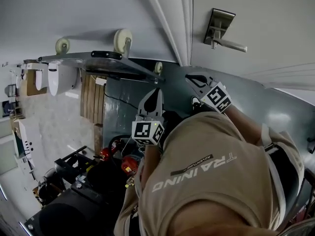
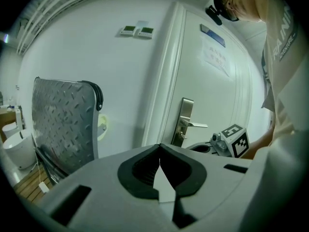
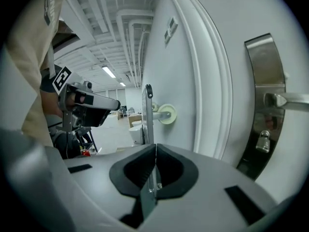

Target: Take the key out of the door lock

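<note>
The white door (image 1: 256,14) carries a steel lock plate (image 1: 219,26) with a lever handle (image 1: 231,44). In the right gripper view the key (image 3: 263,140) sticks out of the lock plate (image 3: 263,71) below the lever. It also shows small in the left gripper view as the key (image 2: 181,135). My left gripper (image 1: 155,93) and right gripper (image 1: 196,78) hang below the handle, well short of the door. Both are shut with nothing between the jaws. The left gripper (image 2: 160,147) points at the door frame, the right gripper (image 3: 155,146) along the wall.
A folded metal platform cart (image 1: 98,63) with cream wheels (image 1: 122,38) leans against the wall left of the door. Dark equipment with red parts (image 1: 123,163) and white fixtures (image 1: 56,77) sit on the floor to the left. My beige shirt (image 1: 211,181) fills the lower right.
</note>
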Motion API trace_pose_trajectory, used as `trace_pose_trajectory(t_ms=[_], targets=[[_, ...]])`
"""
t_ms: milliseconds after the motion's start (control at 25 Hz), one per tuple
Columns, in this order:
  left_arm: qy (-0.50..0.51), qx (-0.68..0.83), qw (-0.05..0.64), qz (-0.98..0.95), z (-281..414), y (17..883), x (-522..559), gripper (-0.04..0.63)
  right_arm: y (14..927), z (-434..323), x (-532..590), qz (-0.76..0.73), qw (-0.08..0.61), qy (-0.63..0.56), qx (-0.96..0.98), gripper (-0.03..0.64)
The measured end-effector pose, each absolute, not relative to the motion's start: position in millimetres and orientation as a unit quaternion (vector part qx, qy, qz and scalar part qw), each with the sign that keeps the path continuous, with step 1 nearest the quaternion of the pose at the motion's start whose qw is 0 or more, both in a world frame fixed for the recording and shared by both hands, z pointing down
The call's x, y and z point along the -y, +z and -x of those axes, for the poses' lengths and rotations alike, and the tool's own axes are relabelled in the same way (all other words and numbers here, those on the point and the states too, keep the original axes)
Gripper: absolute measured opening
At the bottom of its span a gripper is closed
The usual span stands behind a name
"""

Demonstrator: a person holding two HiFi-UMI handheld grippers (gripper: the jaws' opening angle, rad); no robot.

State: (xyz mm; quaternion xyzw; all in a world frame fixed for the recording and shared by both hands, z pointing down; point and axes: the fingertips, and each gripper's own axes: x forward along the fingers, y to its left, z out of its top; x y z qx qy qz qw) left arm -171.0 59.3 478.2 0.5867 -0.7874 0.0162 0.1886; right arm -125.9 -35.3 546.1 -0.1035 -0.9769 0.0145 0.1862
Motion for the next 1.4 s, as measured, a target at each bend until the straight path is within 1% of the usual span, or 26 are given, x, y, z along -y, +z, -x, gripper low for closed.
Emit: trace_pose_trajectory(t_ms=[120,280,440,600,840,1000,1240,1400], targets=[[0.005,0.777,0.192,-0.599,187,482,-73,0.006,541,144,22,0.092,0.186,0.004,0.978,0.014],[0.010,0.759,0.186,-0.624,221,480,-93,0.006,517,178,2,0.051,0.165,-0.002,0.985,0.014],[0.016,0.726,0.165,-0.668,251,466,-107,0.006,486,211,-19,-0.025,0.139,-0.003,0.990,0.014],[0.016,0.674,0.173,-0.718,262,473,-109,0.006,474,221,-34,-0.091,0.124,0.012,0.988,0.014],[0.035,0.568,0.176,-0.803,241,489,-106,0.006,503,165,-53,-0.222,0.165,0.073,0.958,0.014],[0.048,0.528,0.194,-0.826,228,517,-100,0.006,516,118,-67,-0.300,0.182,0.086,0.933,0.015],[0.044,0.485,0.188,-0.853,186,512,-69,0.006,490,68,-52,-0.382,0.150,0.071,0.909,0.015],[0.063,0.451,0.168,-0.874,151,507,-48,0.006,480,37,-43,-0.413,0.132,0.067,0.898,0.015]])
